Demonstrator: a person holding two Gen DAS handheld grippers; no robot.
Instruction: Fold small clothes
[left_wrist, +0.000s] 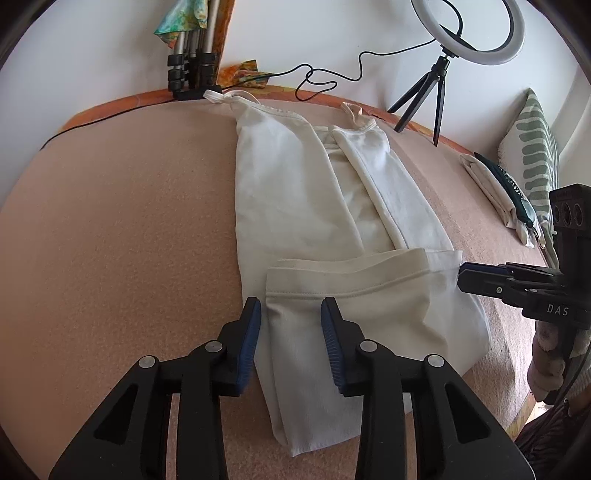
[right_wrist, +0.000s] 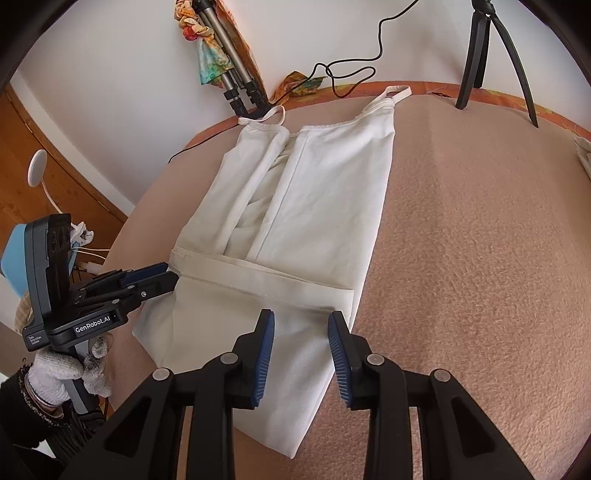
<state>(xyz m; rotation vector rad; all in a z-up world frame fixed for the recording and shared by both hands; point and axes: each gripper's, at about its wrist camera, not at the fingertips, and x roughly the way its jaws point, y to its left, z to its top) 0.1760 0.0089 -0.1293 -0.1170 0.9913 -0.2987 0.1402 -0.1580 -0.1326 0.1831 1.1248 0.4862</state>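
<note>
On the pink bed (left_wrist: 122, 206), the white top (left_wrist: 303, 192) lies flat, straps toward the wall end, both long sides already turned in over the middle, and the hem end doubled back toward the straps so a hem band (left_wrist: 354, 273) lies across the body. Left of the top, the left tool (left_wrist: 290, 306) sits with jaws at a medium gap, straddling the left edge of that hem flap, pads not closed on cloth. Right of the top, the right tool (right_wrist: 301, 317) shows the same medium gap over the flap's right corner, nothing pinched. Judgement: thin knit cotton, light, limp, no stiffness, so it'll sag and unroll between grip points; low slip on the fuzzy cover, so dragging will bunch it. Best hold looks like the two corners of the hem band, where stitched layers give the pads something thicker to bite. Right of the top sits a ring-light tripod (left_wrist: 424, 99).
</note>
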